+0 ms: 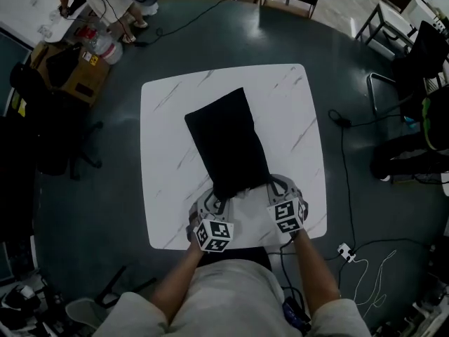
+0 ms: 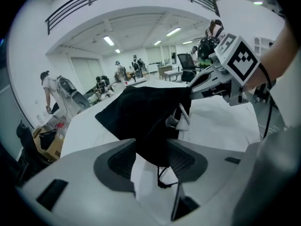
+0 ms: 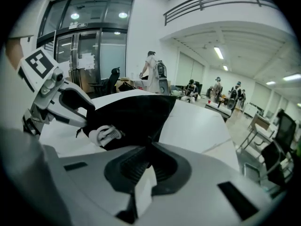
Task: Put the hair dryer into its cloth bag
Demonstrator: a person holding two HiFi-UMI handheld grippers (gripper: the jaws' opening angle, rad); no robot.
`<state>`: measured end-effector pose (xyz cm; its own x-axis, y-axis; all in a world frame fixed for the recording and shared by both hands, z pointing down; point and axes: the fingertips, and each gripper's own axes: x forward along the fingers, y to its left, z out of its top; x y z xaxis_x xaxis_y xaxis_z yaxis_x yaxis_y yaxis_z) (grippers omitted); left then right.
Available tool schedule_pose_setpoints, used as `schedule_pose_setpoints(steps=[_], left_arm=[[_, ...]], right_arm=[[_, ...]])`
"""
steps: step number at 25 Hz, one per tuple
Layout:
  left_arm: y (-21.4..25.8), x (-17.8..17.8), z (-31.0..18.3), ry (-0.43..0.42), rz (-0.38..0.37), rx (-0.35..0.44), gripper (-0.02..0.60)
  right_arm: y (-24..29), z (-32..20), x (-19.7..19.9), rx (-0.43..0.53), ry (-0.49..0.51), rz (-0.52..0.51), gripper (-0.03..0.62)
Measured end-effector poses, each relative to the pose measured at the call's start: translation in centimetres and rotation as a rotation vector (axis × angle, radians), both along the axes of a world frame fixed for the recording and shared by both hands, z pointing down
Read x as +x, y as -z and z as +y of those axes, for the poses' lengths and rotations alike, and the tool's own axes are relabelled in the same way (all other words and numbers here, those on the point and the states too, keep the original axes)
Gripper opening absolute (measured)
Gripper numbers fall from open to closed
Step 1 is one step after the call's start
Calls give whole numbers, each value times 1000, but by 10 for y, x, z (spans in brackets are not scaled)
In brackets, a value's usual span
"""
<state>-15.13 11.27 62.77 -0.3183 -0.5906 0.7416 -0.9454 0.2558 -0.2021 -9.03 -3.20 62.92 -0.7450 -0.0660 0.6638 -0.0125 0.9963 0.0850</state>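
Marble-white bench (image 1: 168,118) is carrying the lot. Right gripper (image 3: 148,166): jaws are pinching the black cloth bag (image 1: 228,142) at its mouth. Left gripper (image 2: 153,160): jaws are standing apart around the hem. Hair dryer (image 3: 106,134): is sitting mostly bagged, white end still showing; tucking in and closing seemingly remaining.

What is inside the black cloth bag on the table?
Only a white ribbed part pokes out of the mouth of the cloth bag, at its near end. The rest of the inside is covered by the black fabric and cannot be seen.
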Motion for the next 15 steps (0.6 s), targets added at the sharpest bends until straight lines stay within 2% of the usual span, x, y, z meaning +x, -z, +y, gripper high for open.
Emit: schedule_pose_setpoints(steps=[5, 6, 9, 12, 13, 14, 15], left_arm=[[17, -19, 17, 65, -46, 77, 183], [14, -18, 20, 65, -31, 75, 183], [-11, -4, 27, 41, 77, 17, 184], [-29, -5, 29, 49, 126, -19, 180], [-31, -8, 29, 58, 137, -17, 124], [-31, -11, 28, 67, 149, -7, 37], [-30, -14, 28, 75, 162, 10, 31]], right_arm=[[6, 12, 5, -4, -57, 13, 21], [8, 13, 6, -4, -65, 13, 21], [13, 19, 10, -1, -78, 16, 21], [16, 25, 11, -4, -84, 17, 21], [18, 26, 11, -11, -86, 15, 21], [20, 28, 12, -22, -91, 11, 21], [23, 30, 12, -38, -98, 3, 21]])
